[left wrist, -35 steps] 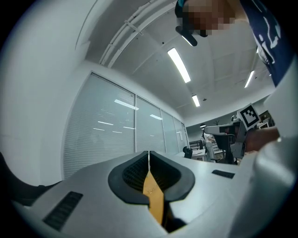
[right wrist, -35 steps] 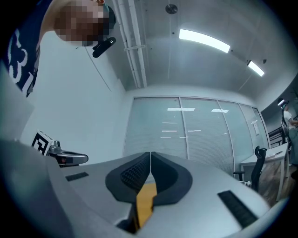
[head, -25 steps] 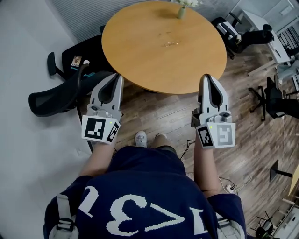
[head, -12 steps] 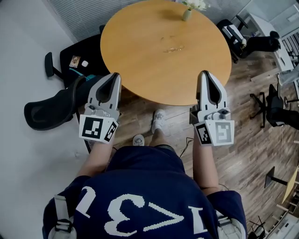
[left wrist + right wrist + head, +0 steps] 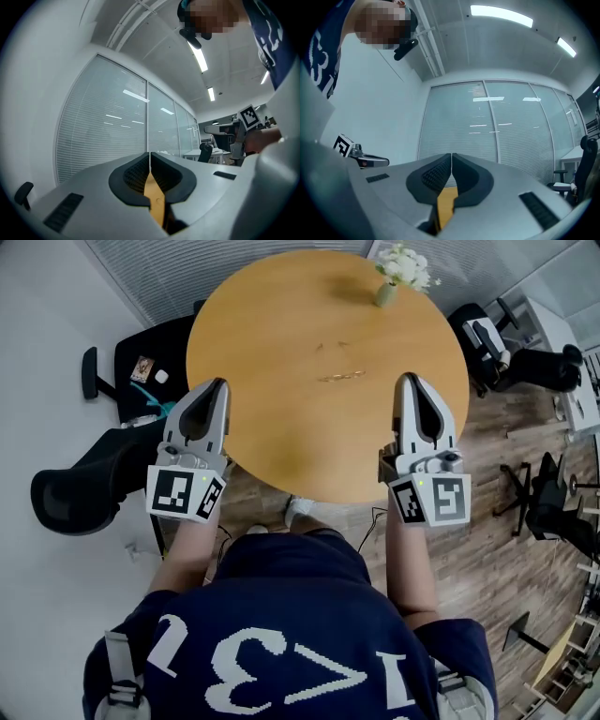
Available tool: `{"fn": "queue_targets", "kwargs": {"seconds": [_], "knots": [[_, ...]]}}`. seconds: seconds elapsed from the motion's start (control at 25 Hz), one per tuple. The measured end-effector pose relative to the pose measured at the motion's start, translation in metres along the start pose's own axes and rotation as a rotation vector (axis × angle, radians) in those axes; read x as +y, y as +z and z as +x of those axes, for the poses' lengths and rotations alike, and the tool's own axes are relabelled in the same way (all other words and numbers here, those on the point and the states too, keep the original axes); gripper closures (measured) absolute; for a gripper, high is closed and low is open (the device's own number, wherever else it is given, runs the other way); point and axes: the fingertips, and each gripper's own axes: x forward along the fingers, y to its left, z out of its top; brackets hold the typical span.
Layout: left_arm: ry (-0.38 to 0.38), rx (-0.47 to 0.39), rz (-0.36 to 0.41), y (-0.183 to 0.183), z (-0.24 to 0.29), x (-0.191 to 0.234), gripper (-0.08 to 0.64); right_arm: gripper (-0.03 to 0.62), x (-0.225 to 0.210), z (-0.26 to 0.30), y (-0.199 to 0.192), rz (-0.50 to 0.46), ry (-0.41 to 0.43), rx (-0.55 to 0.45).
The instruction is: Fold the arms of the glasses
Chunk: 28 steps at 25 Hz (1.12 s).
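Note:
A thin-framed pair of glasses [image 5: 341,377] lies near the middle of the round wooden table [image 5: 272,324]; it is too small to tell how its arms stand. My left gripper [image 5: 217,385] hovers at the table's near-left edge, its jaws pressed together with nothing in them. My right gripper [image 5: 411,381] sits over the near-right edge, also shut and empty. Both are well short of the glasses. In the left gripper view the left gripper [image 5: 149,154] points upward at a blinds-covered glass wall. The right gripper [image 5: 451,154] does the same in its own view.
A vase of white flowers [image 5: 397,273] stands at the table's far right. Black office chairs sit to the left [image 5: 80,488] and right [image 5: 525,367] of the table. Another dark seat [image 5: 141,357] holds small items. Wood flooring [image 5: 506,549] lies at the right.
The person has stepped closer to the table. Both grippers have come forward to its near edge and stay shut.

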Motion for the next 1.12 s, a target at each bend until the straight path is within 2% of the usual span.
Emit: {"fn": "queue_targets", "kwargs": {"seconds": [0.16,0.36,0.56,0.92,1.12], "knots": [[0.035,0.023,-0.007,-0.011,0.03,-0.002,0.538,0.565,-0.032,0.025,-0.009,0.015,0.033,0.005],[0.016,0.052,-0.023,-0.026,0.058,-0.003,0.538,0.565,-0.049,0.041,-0.028,0.049,0.015,0.022],[-0.034,0.034,-0.062,-0.031,0.087,0.005,0.538,0.565,-0.057,0.052,-0.038,0.041,-0.034,0.043],[-0.173,0.036,-0.073,-0.04,0.142,0.021,0.538,0.565,-0.065,0.074,-0.052,0.015,-0.156,0.087],[-0.197,0.074,-0.103,-0.055,0.153,0.025,0.538,0.565,-0.062,0.087,-0.066,0.037,-0.17,0.126]]}}
